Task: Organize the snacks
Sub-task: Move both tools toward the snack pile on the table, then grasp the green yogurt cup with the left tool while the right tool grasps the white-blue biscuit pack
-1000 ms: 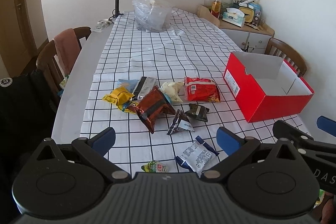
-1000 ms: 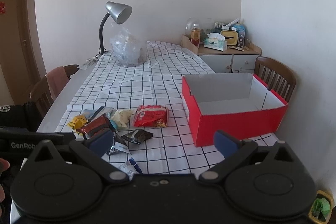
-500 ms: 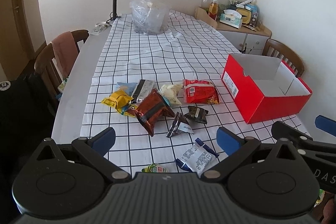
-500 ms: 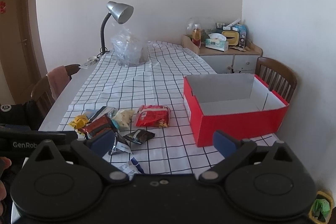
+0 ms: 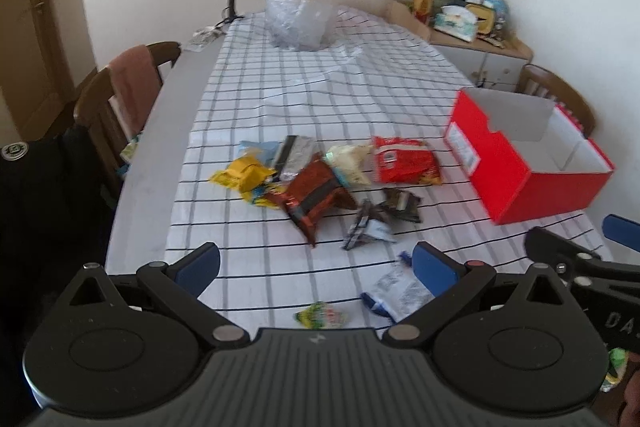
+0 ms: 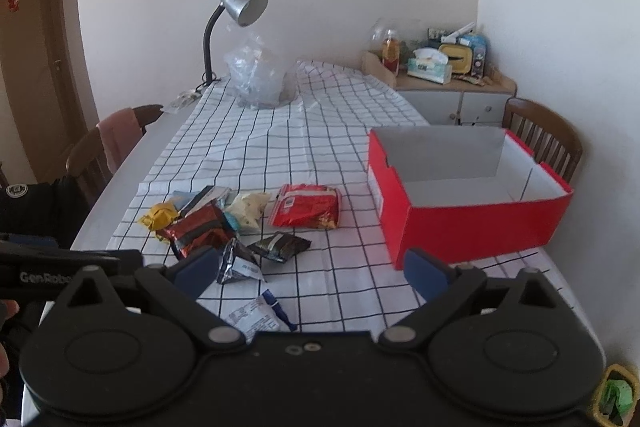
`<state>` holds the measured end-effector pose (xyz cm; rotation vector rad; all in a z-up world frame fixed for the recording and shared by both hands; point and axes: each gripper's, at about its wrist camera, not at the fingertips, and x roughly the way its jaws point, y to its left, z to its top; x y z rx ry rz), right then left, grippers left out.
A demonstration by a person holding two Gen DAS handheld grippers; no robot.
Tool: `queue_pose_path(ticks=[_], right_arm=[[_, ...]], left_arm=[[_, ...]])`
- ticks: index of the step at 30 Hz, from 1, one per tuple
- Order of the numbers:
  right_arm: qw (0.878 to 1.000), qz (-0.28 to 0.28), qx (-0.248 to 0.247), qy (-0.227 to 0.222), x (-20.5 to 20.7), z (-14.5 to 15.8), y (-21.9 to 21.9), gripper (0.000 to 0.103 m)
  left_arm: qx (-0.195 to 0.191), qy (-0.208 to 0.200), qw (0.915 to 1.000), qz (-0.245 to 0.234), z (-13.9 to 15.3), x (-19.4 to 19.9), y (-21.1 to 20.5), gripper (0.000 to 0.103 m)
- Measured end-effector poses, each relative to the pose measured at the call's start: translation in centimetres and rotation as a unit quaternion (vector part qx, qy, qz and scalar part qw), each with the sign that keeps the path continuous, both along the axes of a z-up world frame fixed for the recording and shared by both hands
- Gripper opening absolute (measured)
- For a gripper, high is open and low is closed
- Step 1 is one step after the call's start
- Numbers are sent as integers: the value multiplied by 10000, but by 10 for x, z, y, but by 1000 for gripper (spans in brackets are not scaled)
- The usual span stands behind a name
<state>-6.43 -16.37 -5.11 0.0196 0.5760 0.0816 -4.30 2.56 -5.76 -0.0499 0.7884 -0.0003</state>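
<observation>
While both your grippers — left gripper (image 5: 314,265) and right gripper (image 6: 314,269) — hung released and empty, the blue-and-white foil snack packet (image 6: 256,317) lay at the table's near edge, nearer your right, the open red cardboard box (image 6: 472,227) toward the right edge.

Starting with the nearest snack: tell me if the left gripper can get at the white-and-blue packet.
Probably yes. The left gripper is open and empty, and the packet lies alone on the cloth just ahead of its right-hand finger, with nothing on or against it.
</observation>
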Motion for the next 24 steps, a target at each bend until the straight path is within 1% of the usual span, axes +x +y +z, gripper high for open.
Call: queue_pose_path(ticks=[3, 6, 9, 11, 13, 14, 15, 17, 20, 24], right_arm=[[9996, 86, -24, 255, 10, -13, 2, 97], [9983, 358, 23, 451, 20, -29, 6, 96], [9960, 618, -132, 632, 33, -49, 13, 94], [9938, 661, -144, 882, 41, -59, 14, 93], [9919, 800, -50, 988, 48, -67, 17, 93], [9910, 842, -85, 1036, 51, -71, 21, 93], [9897, 879, -225, 1103, 55, -76, 21, 93], [9853, 1144, -409, 1201, 61, -85, 27, 93], [9766, 1583, -672, 1293, 70, -100, 35, 93], [9679, 1919, -824, 1401, 82, -117, 42, 94]], left_arm=[[76, 215, 9997, 77, -14, 2, 9, 102], [138, 375, 9992, 31, -26, 0, 14, 102], [106, 520, 9986, 85, -36, 1, 19, 102], [120, 533, 9985, 98, -39, 2, 22, 99], [107, 572, 9983, 73, -42, 1, 22, 97], [101, 604, 9981, 68, -44, 2, 21, 95], [91, 637, 9979, 82, -46, 2, 22, 93], [86, 677, 9975, 158, -47, 3, 25, 90], [94, 696, 9972, 247, -49, 5, 30, 90], [121, 810, 9964, 212, -53, 7, 31, 90]])
